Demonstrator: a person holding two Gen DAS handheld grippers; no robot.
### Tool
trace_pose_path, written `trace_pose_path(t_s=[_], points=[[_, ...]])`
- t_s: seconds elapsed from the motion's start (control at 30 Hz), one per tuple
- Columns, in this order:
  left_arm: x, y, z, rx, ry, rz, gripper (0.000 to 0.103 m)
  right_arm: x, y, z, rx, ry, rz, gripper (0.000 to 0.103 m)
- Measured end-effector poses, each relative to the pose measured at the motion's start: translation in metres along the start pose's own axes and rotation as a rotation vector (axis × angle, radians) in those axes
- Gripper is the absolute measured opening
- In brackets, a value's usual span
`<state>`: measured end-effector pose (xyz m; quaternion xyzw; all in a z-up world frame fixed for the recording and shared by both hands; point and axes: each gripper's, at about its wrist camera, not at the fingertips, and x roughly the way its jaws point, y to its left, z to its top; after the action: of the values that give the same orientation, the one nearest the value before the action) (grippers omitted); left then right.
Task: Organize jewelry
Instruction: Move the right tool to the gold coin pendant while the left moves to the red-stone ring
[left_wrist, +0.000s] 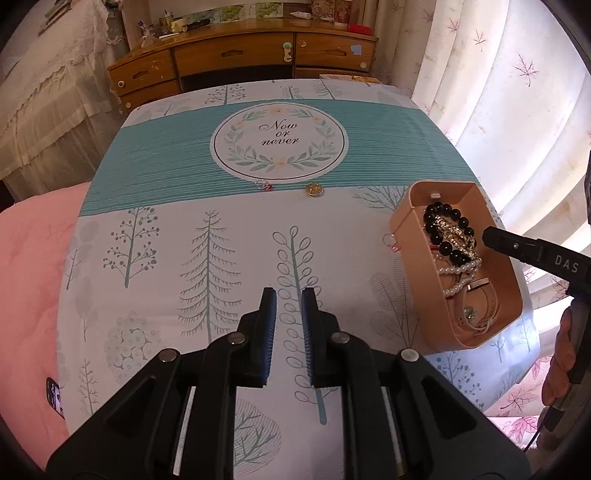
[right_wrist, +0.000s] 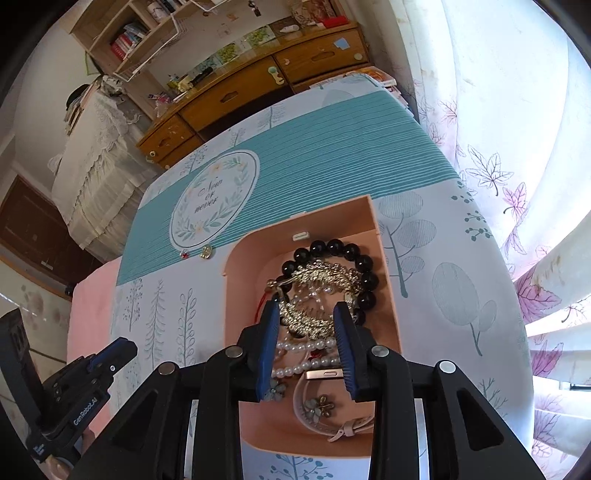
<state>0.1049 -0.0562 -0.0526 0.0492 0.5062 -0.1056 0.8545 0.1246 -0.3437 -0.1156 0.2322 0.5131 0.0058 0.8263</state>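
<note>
A peach jewelry box (left_wrist: 413, 266) (right_wrist: 384, 266) stands open at the table's right side. It holds a black bead bracelet (left_wrist: 443, 216) (right_wrist: 332, 246), a gold chain (right_wrist: 314, 275), pearl strands (right_wrist: 306, 345) and a pink watch (right_wrist: 325, 374). My right gripper (right_wrist: 306, 314) is open and empty just above the box contents; in the left wrist view it (left_wrist: 487, 236) shows over the box. My left gripper (left_wrist: 289, 295) is open and empty above the tablecloth. A gold brooch (left_wrist: 314, 189) (right_wrist: 205, 252), a red-stone ring (left_wrist: 263, 185) and another ring (left_wrist: 389, 242) beside the box lie on the cloth.
The table (left_wrist: 236, 236) has a tree-print cloth with a teal band. A pink quilt (left_wrist: 33, 277) lies left. A wooden dresser (left_wrist: 236, 55) stands behind. Curtains (left_wrist: 517, 110) hang right. A phone (left_wrist: 54, 397) lies at the left table edge.
</note>
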Motion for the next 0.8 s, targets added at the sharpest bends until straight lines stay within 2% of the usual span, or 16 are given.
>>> trace_pose_path(t_s=[0.4, 0.8], points=[[-0.013, 0.029, -0.018, -0.055, -0.037, 0.010, 0.011, -0.010, 0.037, -0.028, -0.177, 0.001, 0.005, 0.033], [-0.017, 0.070, -0.009, -0.092, -0.083, 0.020, 0.011, -0.006, 0.125, -0.033, -0.380, 0.000, -0.006, 0.034]])
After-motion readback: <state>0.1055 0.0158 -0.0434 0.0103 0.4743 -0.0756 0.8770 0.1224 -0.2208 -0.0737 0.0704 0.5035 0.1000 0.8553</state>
